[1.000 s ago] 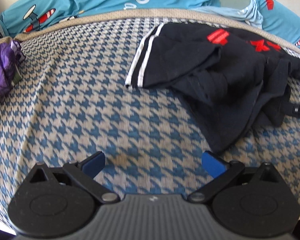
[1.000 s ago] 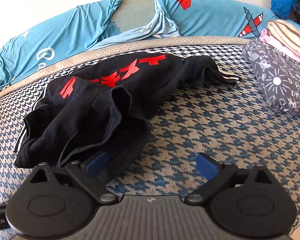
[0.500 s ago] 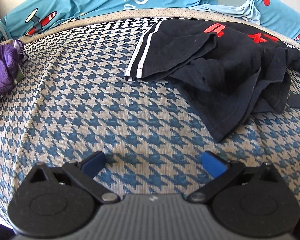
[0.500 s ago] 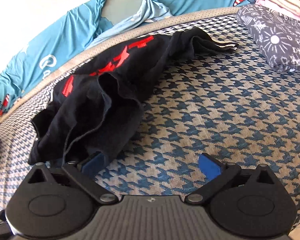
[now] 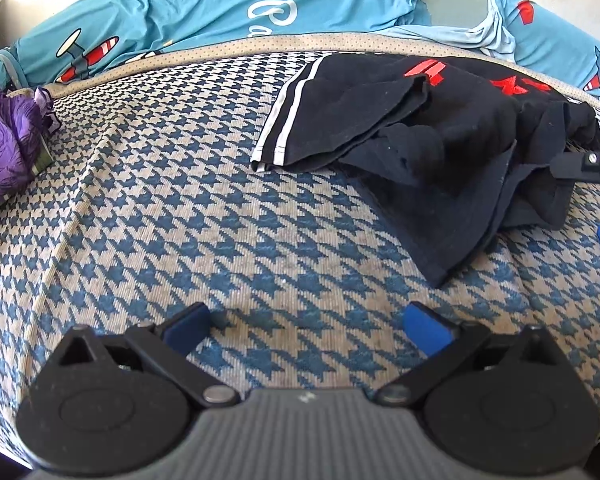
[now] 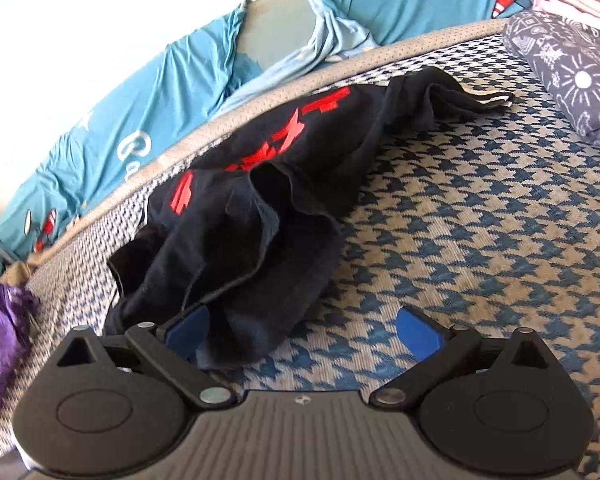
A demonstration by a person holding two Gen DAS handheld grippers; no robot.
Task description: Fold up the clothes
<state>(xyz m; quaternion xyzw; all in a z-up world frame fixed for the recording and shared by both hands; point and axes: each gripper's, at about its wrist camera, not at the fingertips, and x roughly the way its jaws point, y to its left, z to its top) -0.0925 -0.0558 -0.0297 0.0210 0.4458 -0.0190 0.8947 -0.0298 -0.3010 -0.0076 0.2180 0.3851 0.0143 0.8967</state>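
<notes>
Both grippers (image 5: 308, 326) (image 6: 302, 330) agape, empty; black shirt (image 6: 260, 208) w/ red lettering, unreadable.

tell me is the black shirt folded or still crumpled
Crumpled: the black shirt lies bunched in loose ridges, its striped sleeve flopped aside.

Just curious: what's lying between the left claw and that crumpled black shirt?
Nothing but bare houndstooth cover; the left wrist view shows the open left claw short of the black shirt.

crumpled black shirt (image 5: 440, 148) on houndstooth cover (image 5: 180, 220), left tongs (image 5: 306, 326) spread wide over bare fabric, purple garment (image 5: 4, 152) at left
</notes>
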